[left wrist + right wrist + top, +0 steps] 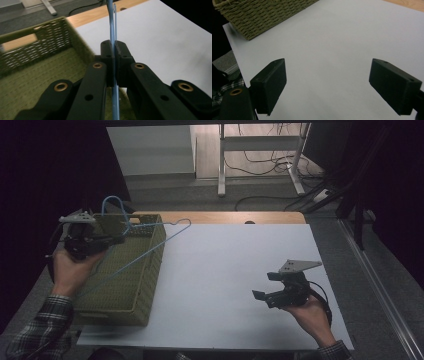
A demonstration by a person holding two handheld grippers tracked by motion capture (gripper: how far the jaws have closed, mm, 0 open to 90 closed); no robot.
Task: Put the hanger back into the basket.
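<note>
The right tool (pixel 264 285) was held released above the white counter (pixel 225 270). The left tool (pixel 120 239) was clenched on a blue wire hanger (pixel 145 254) over the woven basket (pixel 145 285); lowering it inside seemed next, calling for clearance past the rim.

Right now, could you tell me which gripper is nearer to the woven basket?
Left. The left gripper hangs over the woven basket, shut on a blue wire hanger. The right gripper is open above the white tabletop, well apart from the basket.
</note>
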